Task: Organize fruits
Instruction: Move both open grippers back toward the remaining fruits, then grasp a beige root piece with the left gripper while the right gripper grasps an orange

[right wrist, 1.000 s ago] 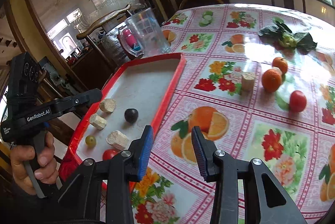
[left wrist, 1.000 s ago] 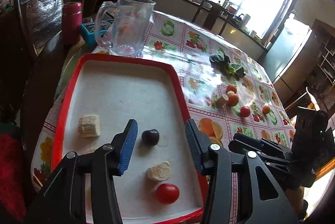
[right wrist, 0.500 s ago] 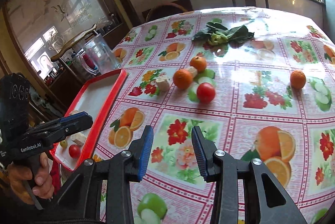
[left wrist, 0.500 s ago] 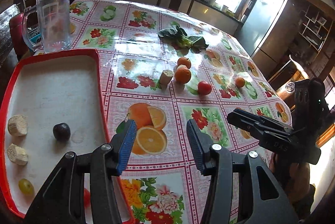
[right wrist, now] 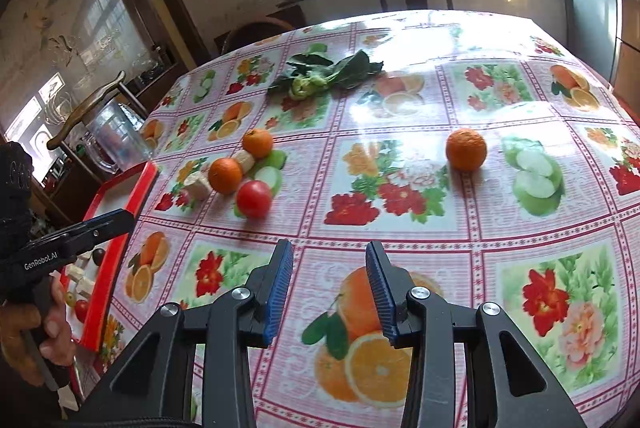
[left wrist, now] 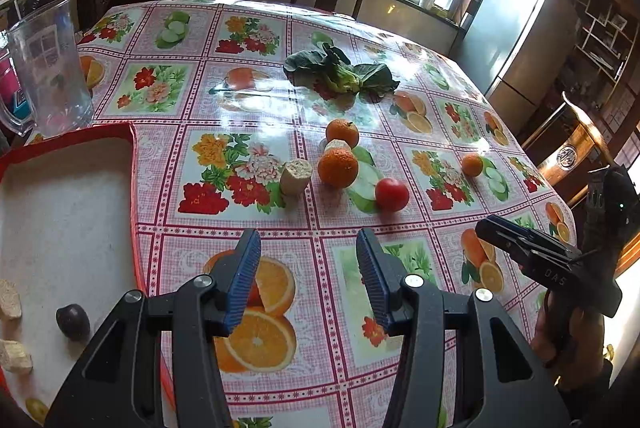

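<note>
1. Two tongs, left tongs point(left wrist: 308, 276) and right tongs point(right wrist: 328, 288), hover over the surface point(right wrist: 520, 228), jaws apart, holding nothing.
2. Mid-surface cluster: two oranges point(left wrist: 338, 167), a red tomato point(left wrist: 392, 194), a beige chunk point(left wrist: 296, 176). A third orange point(right wrist: 466, 149) sits apart.
3. Left wrist view only: the glass pitcher point(left wrist: 48, 67) close up, beside the red tray point(left wrist: 134, 163) at the surface's left edge.
4. Right wrist view only: a small tomato point(right wrist: 81, 310) in the tray.
</note>
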